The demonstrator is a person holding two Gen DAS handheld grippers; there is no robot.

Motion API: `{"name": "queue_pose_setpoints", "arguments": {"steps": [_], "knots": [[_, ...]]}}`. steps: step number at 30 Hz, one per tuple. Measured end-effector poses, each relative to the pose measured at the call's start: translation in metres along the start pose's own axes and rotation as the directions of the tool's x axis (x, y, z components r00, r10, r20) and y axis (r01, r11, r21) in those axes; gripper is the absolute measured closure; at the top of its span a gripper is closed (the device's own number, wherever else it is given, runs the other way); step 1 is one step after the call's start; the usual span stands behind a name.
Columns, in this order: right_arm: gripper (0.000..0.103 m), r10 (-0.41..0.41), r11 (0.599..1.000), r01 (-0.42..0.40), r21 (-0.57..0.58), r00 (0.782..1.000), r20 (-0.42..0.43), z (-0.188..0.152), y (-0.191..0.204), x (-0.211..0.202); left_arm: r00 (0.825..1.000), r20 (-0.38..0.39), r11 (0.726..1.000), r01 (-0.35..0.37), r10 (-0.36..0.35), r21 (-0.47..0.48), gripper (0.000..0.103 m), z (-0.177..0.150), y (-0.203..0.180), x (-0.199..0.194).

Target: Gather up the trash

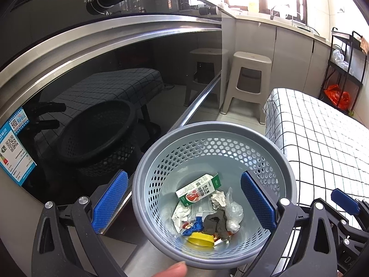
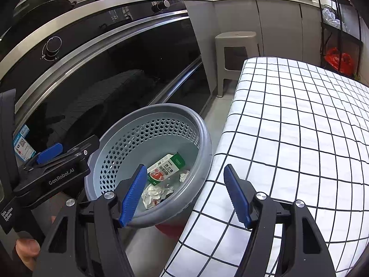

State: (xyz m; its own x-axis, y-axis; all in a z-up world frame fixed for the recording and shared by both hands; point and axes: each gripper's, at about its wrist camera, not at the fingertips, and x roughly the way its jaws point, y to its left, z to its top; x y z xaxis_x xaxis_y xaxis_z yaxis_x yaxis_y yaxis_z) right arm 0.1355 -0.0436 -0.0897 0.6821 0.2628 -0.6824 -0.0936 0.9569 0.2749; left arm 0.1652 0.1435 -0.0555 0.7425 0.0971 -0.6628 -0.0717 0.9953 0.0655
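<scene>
A grey perforated trash basket [image 1: 161, 161] stands on the floor beside the table; it also shows in the right wrist view [image 2: 205, 136]. Inside lie a green and white carton [image 1: 198, 189], crumpled paper [image 1: 218, 198], clear plastic wrap [image 1: 234, 212], a grey rag [image 1: 215, 222], a blue scrap [image 1: 192, 228] and a yellow lid [image 1: 200, 239]. The carton also shows in the right wrist view [image 2: 167, 167]. My left gripper [image 1: 184, 203] is open and empty above the basket. My right gripper [image 2: 186, 196] is open and empty over the basket's rim and the table edge.
A table with a white checked cloth [image 2: 299, 127] stands right of the basket. A black glass oven front [image 1: 103, 80] with knobs runs along the left. A beige plastic stool [image 1: 249, 80] stands behind, and a black rack with an orange bag [image 1: 336, 97] is at the far right.
</scene>
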Motion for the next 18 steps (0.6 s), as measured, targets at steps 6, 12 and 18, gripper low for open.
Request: {"name": "queue_pose_setpoints", "arguments": {"steps": [6,12,18], "knots": [[0.037,0.001,1.0,-0.001,-0.001,1.0,0.001,-0.0008,0.0,-0.0003,1.0,-0.004,1.0,-0.006,0.006,-0.008,0.007,0.0007,0.0013,0.0006],[0.037,0.001,1.0,-0.001,-0.001,1.0,0.001,-0.0008,0.0002,-0.0004,1.0,-0.012,1.0,0.003,-0.003,-0.017,0.007,0.0011,0.0038,0.0025],[0.037,0.002,1.0,-0.002,0.0,1.0,0.001,-0.0009,0.0003,-0.0005,1.0,-0.014,1.0,0.002,-0.002,-0.016,0.007,0.0015,0.0036,0.0023]]}}
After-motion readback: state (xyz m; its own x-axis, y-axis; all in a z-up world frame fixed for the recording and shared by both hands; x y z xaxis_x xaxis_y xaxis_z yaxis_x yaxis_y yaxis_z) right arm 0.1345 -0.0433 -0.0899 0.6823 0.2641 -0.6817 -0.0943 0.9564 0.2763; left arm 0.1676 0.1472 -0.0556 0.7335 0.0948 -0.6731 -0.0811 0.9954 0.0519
